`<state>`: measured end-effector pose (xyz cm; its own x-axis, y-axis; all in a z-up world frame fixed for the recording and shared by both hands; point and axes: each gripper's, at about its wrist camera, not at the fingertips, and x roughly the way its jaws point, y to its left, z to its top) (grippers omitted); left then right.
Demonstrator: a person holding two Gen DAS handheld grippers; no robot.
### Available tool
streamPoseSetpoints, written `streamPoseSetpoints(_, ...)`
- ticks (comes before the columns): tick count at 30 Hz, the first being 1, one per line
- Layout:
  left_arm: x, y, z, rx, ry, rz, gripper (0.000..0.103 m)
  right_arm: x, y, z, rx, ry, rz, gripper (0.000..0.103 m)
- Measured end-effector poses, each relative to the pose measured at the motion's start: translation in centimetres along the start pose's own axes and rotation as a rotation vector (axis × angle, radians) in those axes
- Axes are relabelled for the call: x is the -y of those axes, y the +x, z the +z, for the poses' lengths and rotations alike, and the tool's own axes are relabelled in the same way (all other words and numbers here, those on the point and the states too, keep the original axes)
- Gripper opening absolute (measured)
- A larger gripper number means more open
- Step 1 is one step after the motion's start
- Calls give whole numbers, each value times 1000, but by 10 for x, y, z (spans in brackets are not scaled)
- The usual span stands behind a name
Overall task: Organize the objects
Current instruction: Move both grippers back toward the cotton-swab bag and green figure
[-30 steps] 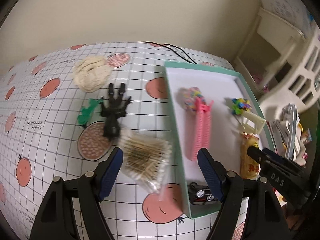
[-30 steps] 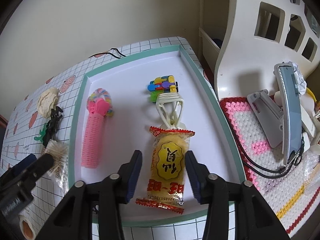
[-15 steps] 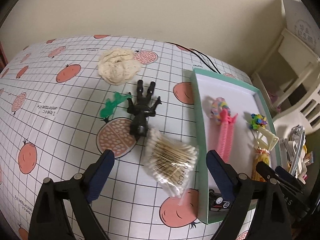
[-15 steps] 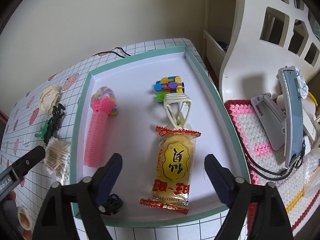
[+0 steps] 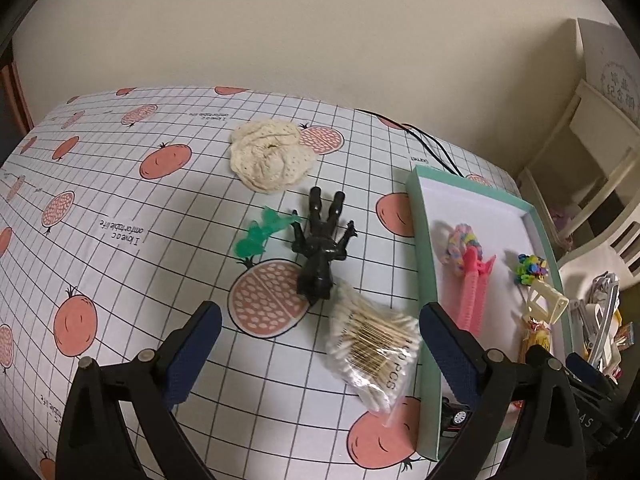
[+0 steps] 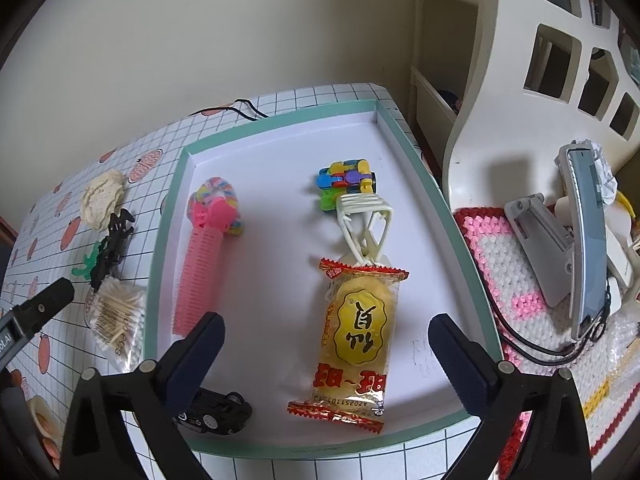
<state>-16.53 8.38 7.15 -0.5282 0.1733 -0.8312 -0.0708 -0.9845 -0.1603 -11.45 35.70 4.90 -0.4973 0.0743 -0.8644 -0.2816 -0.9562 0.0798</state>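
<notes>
A: Start big; what holds everything?

B: The tablecloth (image 5: 120,208), then the teal-rimmed tray (image 5: 416,216) on its right part; in the tray lie a pink comb (image 6: 202,264), a yellow snack packet (image 6: 358,340), a cream clip (image 6: 362,220), a toy car (image 6: 218,410) and a small bright block toy (image 6: 346,178).

A: And what's left outside it?

B: A crochet doily (image 5: 270,158), a bag of cotton swabs (image 5: 374,346), a black figure (image 5: 322,254) and a green scrap (image 5: 260,232); all on the cloth, left of the tray.

A: Which gripper is nearer the swabs?

B: The left gripper (image 5: 320,344), I'd judge; the bag lies just ahead between its fingers, toward the right one, long axis slanting down to the right, the swabs crosswise; its jaws stand wide apart, holding nothing.

A: The other?

B: The right gripper (image 6: 326,356) hangs over the tray, spread wide either side of the snack packet, gripping nothing.
</notes>
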Motion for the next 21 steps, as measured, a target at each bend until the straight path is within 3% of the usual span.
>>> streamPoseSetpoints(9, -27, -6, 11, 6, -33, -26, 99, -23, -22, 9, 77, -22, 57, 103)
streamPoseSetpoints(21, -60, -11, 28, 12, -51, -62, 99, -110, -28, 6, 101, -193, 175, 103)
